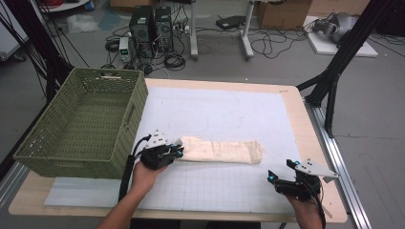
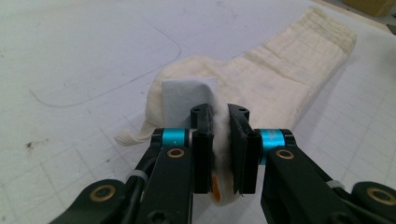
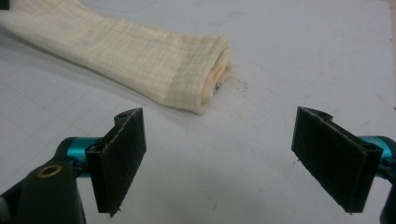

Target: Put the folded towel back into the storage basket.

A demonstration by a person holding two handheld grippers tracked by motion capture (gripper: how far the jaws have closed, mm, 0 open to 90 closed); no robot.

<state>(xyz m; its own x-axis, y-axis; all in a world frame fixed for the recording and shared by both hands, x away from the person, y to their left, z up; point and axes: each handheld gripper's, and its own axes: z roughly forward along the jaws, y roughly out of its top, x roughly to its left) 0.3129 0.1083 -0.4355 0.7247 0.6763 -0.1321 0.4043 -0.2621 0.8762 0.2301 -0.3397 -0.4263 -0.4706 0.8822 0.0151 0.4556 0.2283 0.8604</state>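
A cream folded cloth (image 1: 219,151) lies lengthwise on the white grid mat (image 1: 229,109). My left gripper (image 1: 179,151) is at the cloth's left end, shut on a pinched fold of the fabric. In the left gripper view the two black jaws of that gripper (image 2: 219,114) squeeze the cloth (image 2: 280,74) between them, just beside a white label (image 2: 184,100). My right gripper (image 1: 279,171) rests near the table's front right, apart from the cloth. In its own view that gripper (image 3: 222,116) stands open with bare mat between the pads, and the cloth's right end (image 3: 126,51) lies beyond them.
A green woven basket (image 1: 133,114) stands at the left edge of the table, close to my left hand. The wooden table rim (image 1: 305,124) borders the mat on the right. Beyond the table are black frame posts, computers and cables on the floor.
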